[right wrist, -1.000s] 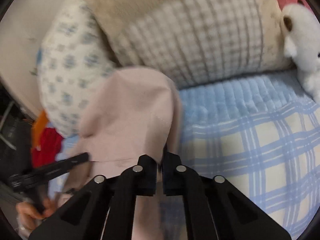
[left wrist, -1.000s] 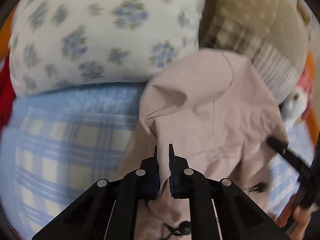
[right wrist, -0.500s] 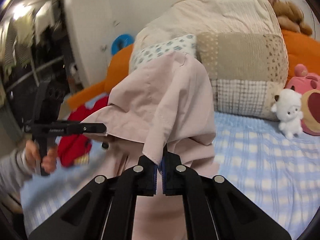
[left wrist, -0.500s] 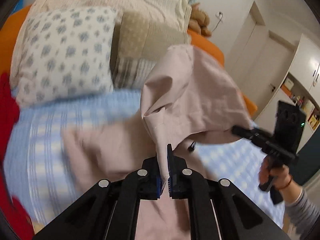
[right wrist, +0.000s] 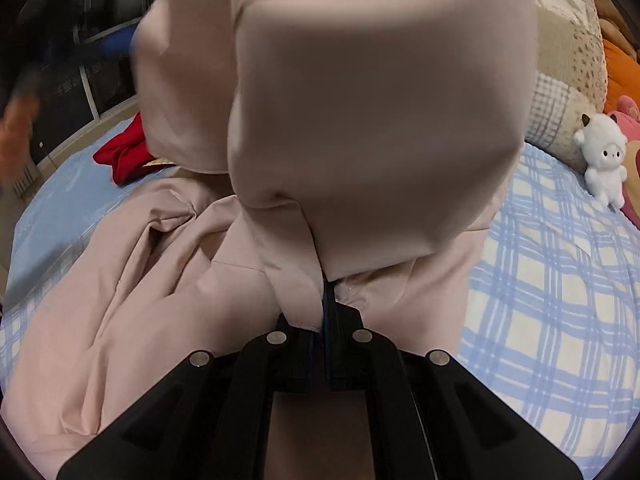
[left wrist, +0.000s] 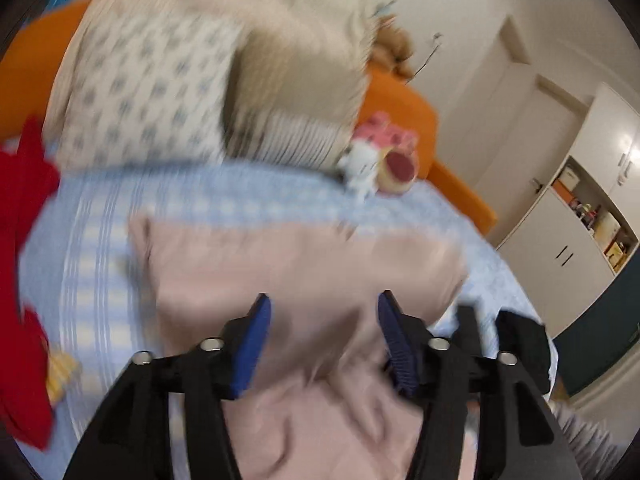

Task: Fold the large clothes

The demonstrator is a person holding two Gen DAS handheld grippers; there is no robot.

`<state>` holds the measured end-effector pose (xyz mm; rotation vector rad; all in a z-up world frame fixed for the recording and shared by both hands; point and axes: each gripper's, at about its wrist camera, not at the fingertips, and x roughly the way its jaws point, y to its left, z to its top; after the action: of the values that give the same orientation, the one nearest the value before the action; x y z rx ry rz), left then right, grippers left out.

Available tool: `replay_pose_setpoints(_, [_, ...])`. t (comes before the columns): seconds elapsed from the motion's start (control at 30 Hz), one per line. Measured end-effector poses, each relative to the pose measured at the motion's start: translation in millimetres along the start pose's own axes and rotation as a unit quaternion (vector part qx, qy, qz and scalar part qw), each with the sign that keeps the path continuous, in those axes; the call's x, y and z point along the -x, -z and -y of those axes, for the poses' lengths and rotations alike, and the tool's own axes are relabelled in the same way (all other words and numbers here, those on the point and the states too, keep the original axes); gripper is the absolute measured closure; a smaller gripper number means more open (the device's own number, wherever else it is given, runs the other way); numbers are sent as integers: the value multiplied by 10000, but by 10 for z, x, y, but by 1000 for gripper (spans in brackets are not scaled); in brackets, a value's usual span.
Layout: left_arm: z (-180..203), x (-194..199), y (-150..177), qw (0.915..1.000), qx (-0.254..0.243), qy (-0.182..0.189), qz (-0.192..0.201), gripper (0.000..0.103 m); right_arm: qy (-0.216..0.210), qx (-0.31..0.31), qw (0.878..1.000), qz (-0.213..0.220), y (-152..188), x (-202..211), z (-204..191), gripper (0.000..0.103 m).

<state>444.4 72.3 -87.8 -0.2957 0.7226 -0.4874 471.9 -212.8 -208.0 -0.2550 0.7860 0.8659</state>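
A large pale pink garment (left wrist: 304,264) lies spread on the blue checked bed (left wrist: 96,248); the left wrist view is blurred by motion. My left gripper (left wrist: 324,312) is open above it, blue pads wide apart, holding nothing. My right gripper (right wrist: 324,316) is shut on a fold of the same pink garment (right wrist: 380,100), which is lifted and billows up in front of the camera. The rest of the garment lies crumpled on the bed below it (right wrist: 132,280). The right gripper's black body (left wrist: 516,340) shows at the lower right of the left wrist view.
Pillows (left wrist: 152,84) and a beige cushion (left wrist: 296,92) stand at the bed's head. A white plush toy (right wrist: 604,160) and a pink plush (left wrist: 396,152) sit near them. A red garment (right wrist: 128,152) lies at the bed's left side. White cupboards (left wrist: 572,220) stand to the right.
My left gripper has opened and let go of the pink garment, which has dropped onto the bed. My right gripper keeps its hold, and the cloth now hangs closer to its camera.
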Motion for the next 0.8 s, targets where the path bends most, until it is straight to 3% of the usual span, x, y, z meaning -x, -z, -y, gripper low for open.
replay_pose_setpoints(0.13, [381, -242, -572, 9989, 8, 451, 94, 43, 274, 349, 9990, 114, 38, 88, -172, 96])
replay_pose_setpoints(0.23, [610, -792, -585, 9956, -7, 632, -697, 45, 433, 494, 9978, 28, 21, 88, -168, 91])
replay_pose_setpoints(0.33, [706, -1123, -159, 9884, -166, 323, -1473, 51, 407, 416, 9983, -29, 61, 343, -181, 84])
replay_pose_setpoints(0.43, [598, -1270, 369, 9782, -316, -139, -2050, 50, 415, 527, 9971, 367, 212, 876, -276, 21])
replay_pose_setpoints(0.53, [477, -1300, 753, 9742, -284, -379, -2207, 50, 366, 456, 9946, 855, 255, 1363, -350, 22])
replay_pose_setpoints(0.57, [478, -1275, 805, 9759, -334, -406, -2116, 52, 264, 285, 9939, 1031, 210, 1537, -342, 28])
replay_pose_setpoints(0.67, [663, -933, 805, 9875, -394, -237, -1507, 53, -19, -224, 9899, 1402, -40, 1827, -284, 43])
replay_pose_setpoints(0.73, [787, -482, 770, 9967, -266, -55, -770, 45, -89, -587, 9880, 1423, -240, 1851, -217, 53])
replay_pose_setpoints(0.8, [840, -220, 816, 9984, -343, -293, -344, 37, -88, -871, 9871, 1338, -344, 1742, -177, 65])
